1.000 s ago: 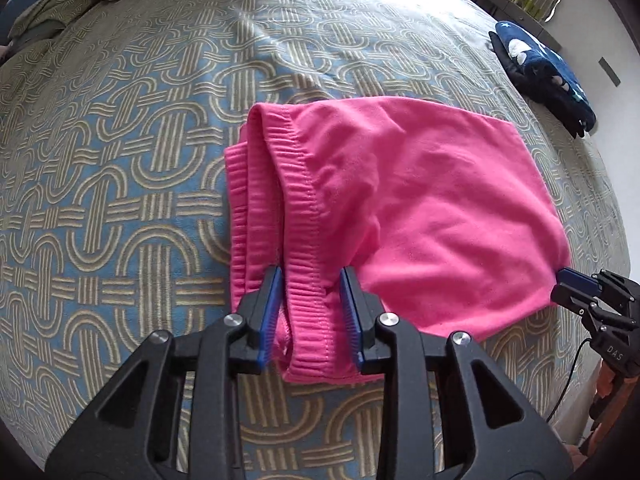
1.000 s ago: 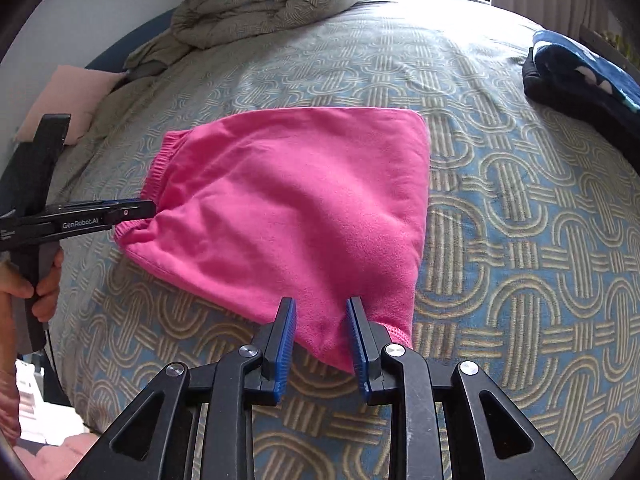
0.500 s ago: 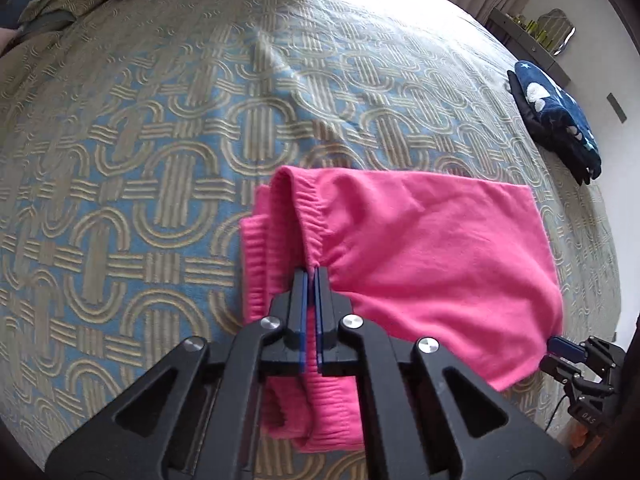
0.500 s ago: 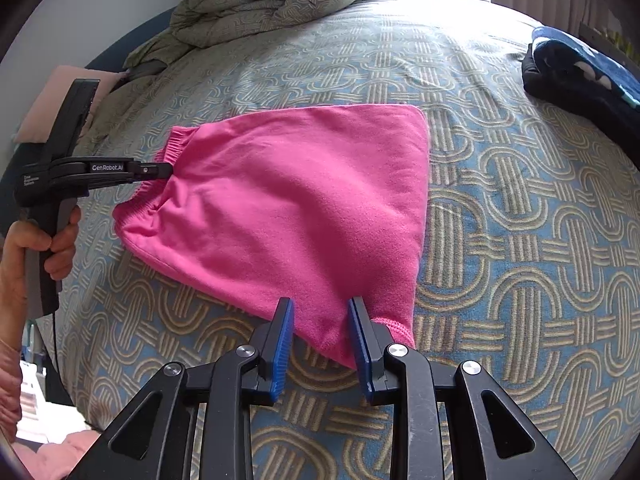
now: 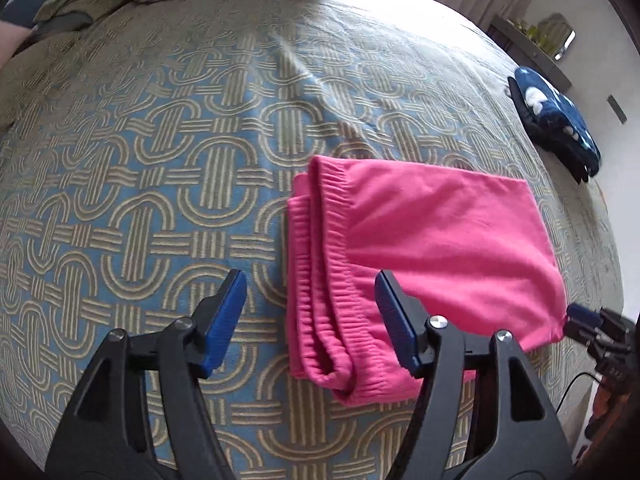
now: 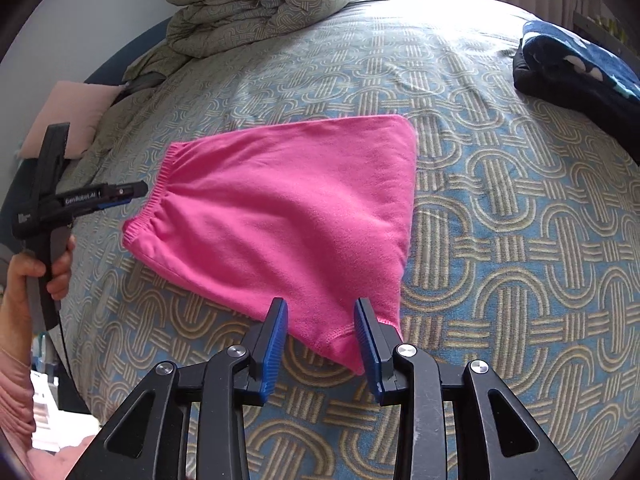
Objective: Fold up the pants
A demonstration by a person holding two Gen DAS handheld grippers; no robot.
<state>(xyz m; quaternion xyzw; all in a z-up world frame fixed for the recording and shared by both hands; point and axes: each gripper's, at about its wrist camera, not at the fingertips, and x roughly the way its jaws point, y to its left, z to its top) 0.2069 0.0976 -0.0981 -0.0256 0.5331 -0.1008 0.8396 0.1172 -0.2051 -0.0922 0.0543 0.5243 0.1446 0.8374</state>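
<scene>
The pink pants (image 5: 432, 240) lie folded into a compact stack on the patterned bedspread, ribbed waistband toward the left gripper. They also show in the right wrist view (image 6: 288, 216). My left gripper (image 5: 312, 316) is wide open above the waistband end, holding nothing. It appears from the side in the right wrist view (image 6: 120, 194), just left of the waistband. My right gripper (image 6: 322, 332) is open, its jaws on either side of the pants' near hem corner without closing on it. It appears at the pants' far corner in the left wrist view (image 5: 584, 320).
A folded dark blue garment (image 5: 556, 124) lies at the bed's right edge, also in the right wrist view (image 6: 580, 68). A bundled patterned duvet (image 6: 256, 8) sits at the head of the bed. A pink pillow (image 6: 72, 116) lies at the left edge.
My left gripper, shut on the waistband half a second ago, has opened wide and let it go, and has drawn back slightly. The right gripper has stayed open at the hem corner.
</scene>
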